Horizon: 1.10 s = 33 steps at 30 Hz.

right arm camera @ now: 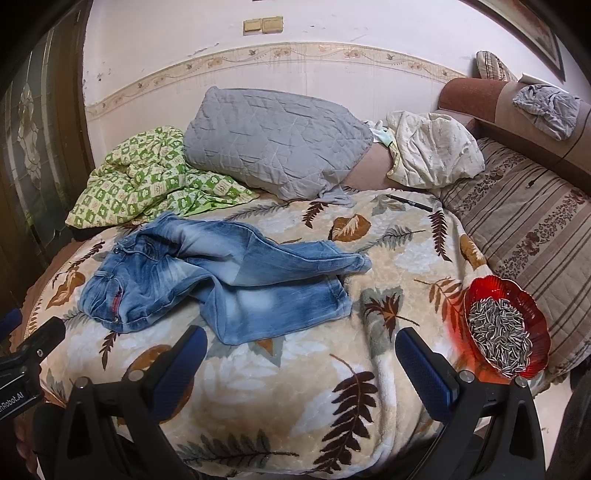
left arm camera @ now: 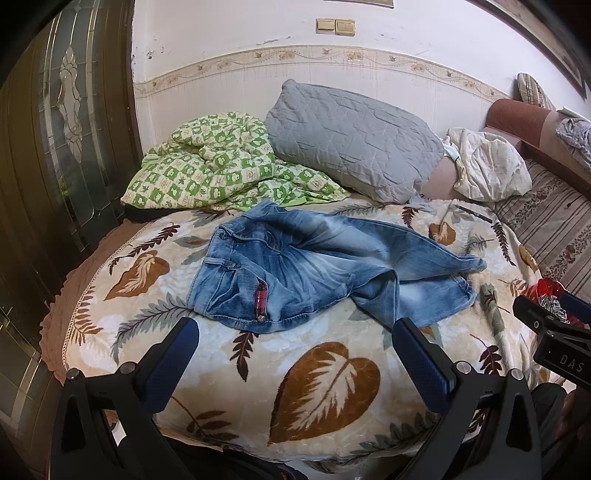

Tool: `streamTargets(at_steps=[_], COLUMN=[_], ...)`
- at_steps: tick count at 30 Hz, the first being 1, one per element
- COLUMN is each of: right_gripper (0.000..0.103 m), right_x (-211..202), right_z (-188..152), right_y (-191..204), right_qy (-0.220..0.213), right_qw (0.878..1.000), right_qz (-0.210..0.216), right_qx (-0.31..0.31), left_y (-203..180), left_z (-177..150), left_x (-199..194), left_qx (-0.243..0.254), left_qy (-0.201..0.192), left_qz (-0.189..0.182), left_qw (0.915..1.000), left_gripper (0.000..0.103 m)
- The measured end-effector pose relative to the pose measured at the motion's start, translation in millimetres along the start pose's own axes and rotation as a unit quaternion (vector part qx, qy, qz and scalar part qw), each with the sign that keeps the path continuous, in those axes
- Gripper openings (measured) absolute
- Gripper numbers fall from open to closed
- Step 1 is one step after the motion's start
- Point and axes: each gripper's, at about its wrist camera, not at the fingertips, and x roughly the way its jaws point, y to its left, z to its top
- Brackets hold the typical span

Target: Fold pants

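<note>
Leaf-patterned fleece blanket (left arm camera: 325, 387) covers a bed; faded blue denim pants (left arm camera: 295, 273) lie crumpled, unfolded. Left tongs (left arm camera: 295, 332) and right tongs (right arm camera: 301, 341) gape wide, empty; folding seems unstarted.

One pair of blue jeans (right arm camera: 214, 280), one grey quilted pillow (right arm camera: 277, 147), one green checked quilt (right arm camera: 147, 181), one cream cloth bundle (right arm camera: 432, 151), one black pen (right arm camera: 410, 203) and one red bowl (right arm camera: 532, 306) of sunflower seeds (right arm camera: 498, 336) on a leaf-print blanket (right arm camera: 295, 406); two switch plates (right arm camera: 264, 25) on the wall
</note>
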Motion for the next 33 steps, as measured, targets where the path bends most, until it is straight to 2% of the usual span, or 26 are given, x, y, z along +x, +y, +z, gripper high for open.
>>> streamTargets(at_steps=[33], right_gripper=[0.103], right_x=[-0.2], right_z=[0.6], right_y=[1.9], right_qy=[-0.001], right_qw=[1.000], right_qz=[-0.002], right_qx=[-0.005], left_y=[4.5], left_z=[-0.7], left_x=[-0.6], left_qx=[0.001], left_qy=[0.001], left_qz=[-0.001], left_qw=[1.0000], left_gripper=[0.103])
